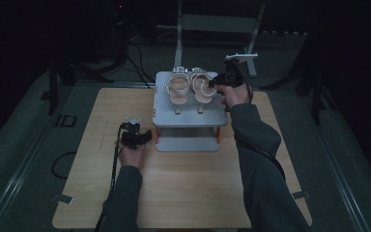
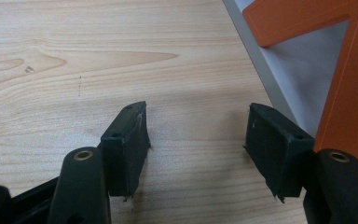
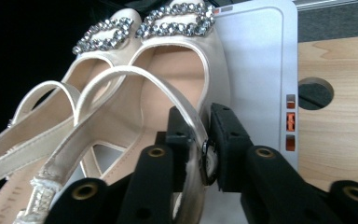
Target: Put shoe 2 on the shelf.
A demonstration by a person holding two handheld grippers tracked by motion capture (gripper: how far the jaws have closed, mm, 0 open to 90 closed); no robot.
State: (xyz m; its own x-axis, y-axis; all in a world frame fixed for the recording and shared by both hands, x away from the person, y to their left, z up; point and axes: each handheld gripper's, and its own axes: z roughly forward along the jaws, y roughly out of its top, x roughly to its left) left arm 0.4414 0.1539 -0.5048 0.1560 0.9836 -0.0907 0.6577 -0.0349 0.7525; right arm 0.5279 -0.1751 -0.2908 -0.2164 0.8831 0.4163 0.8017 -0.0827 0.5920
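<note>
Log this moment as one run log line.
right gripper: shut on right sandal's strap | left gripper: open, over table | sandals on grey rack

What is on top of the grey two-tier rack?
On the top shelf of the grey rack stands a pair of cream sandals with rhinestone buckles. The right gripper pinches the right-hand sandal's strap. The lower shelf is mostly covered by the top one.

A pale wooden table (image 1: 188,193) fills the centre of the frame on a dark floor. At upper centre a grey metal stand (image 1: 212,21) rises behind it, with black cables (image 1: 135,53) trailing at upper left.
</note>
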